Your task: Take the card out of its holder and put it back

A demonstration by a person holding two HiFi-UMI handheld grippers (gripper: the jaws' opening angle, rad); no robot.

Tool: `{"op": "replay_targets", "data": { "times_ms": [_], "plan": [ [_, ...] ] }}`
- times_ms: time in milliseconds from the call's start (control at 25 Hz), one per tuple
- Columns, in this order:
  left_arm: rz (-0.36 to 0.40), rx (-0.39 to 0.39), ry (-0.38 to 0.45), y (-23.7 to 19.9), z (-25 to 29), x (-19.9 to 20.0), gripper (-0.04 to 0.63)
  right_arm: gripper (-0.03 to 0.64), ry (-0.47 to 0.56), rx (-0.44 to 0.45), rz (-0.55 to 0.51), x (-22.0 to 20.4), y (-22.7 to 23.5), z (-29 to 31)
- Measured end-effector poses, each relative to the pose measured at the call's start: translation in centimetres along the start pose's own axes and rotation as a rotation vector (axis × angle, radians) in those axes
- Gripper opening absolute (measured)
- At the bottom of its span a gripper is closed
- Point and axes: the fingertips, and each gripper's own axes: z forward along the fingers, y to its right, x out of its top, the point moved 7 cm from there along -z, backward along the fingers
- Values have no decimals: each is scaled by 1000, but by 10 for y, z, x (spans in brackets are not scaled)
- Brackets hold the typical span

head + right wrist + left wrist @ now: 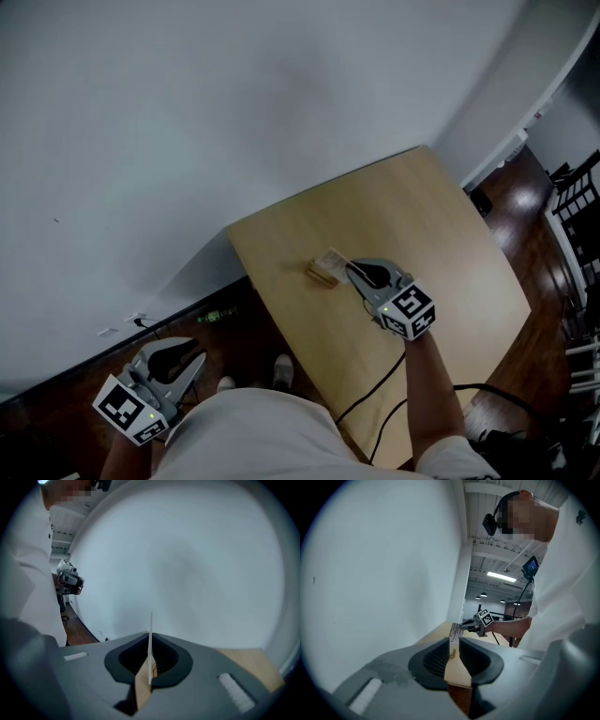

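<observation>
Forearm on my right side stretches out over the table [450,253], the right gripper [352,270] tipped slightly down toward the wall. Its jaws are pinched on the card [331,260], which stands upright and edge-on between them, just above the small wooden holder [320,275] on the tabletop. I hold the left gripper [192,361] low, off the table's near edge, jaws slightly apart, nothing between them.

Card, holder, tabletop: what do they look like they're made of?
Card: thin, white, stays straight edge-on in the right gripper; stiff plastic or heavy cardstock, can't tell which.
Holder: small tan matte block, probably wood.
Tabletop: pale, matte, even wood tone; likely laminate or veneer.
</observation>
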Motion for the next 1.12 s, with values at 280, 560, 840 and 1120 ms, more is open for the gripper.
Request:
{"op": "replay_targets", "data": {
  "times_ms": [280, 560, 840, 1120],
  "plan": [
    [18, -69, 15, -19, -35, -10, 71, 21, 12, 2, -22, 34, -89, -19],
    [36, -141, 18, -33, -70, -25, 71, 21, -10, -5, 2, 48, -190, -34],
    [35, -205, -13, -44, -103, -49, 72, 21, -37, 16, -2, 61, -294, -46],
    [55, -242, -18, -45, -108, -56, 66, 20, -39, 11, 42, 60, -335, -52]
  ]
}}
